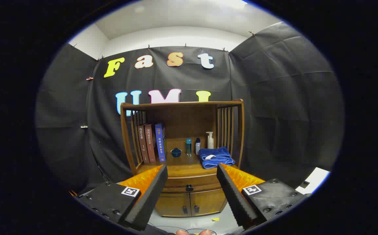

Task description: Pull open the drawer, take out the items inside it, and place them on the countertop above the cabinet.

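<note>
A wooden cabinet (182,137) stands against the booth wall, some way beyond my fingers. Its drawer (189,184) is closed, with a dark knob (189,188) in its middle, seen between my two fingers. The countertop (185,168) above the drawer carries a folded blue towel (216,157), a small blue lidded cup (176,152), three small bottles (198,145) and three upright books (152,143). My gripper (192,172) is open, with nothing between its fingers, and is well short of the drawer.
Two small cupboard doors (190,203) sit under the drawer. A yellow scrap (215,219) lies on the pale floor before the cabinet. Slatted side rails and a top shelf enclose the countertop. A person's fingertips (193,232) show below the fingers.
</note>
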`<state>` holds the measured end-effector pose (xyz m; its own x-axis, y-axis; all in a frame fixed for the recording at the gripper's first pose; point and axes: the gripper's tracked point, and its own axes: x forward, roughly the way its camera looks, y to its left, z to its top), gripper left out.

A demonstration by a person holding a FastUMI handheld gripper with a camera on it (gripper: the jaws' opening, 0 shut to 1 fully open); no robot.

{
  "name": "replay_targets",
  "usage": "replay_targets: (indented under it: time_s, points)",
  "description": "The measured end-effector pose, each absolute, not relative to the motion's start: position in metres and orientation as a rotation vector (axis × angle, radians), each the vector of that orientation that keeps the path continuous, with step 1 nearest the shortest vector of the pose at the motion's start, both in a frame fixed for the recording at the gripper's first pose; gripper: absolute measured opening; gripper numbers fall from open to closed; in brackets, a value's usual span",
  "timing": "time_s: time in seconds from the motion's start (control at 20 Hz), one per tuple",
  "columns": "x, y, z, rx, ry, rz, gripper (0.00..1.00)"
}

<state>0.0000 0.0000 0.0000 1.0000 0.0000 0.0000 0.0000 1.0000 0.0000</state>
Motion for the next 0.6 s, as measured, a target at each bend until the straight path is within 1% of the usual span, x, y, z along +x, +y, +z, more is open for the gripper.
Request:
replay_targets:
  time_s: [0.6]
  points:
    - [-0.0013, 0.0008, 0.0006, -0.005, 0.001, -0.001, 0.99]
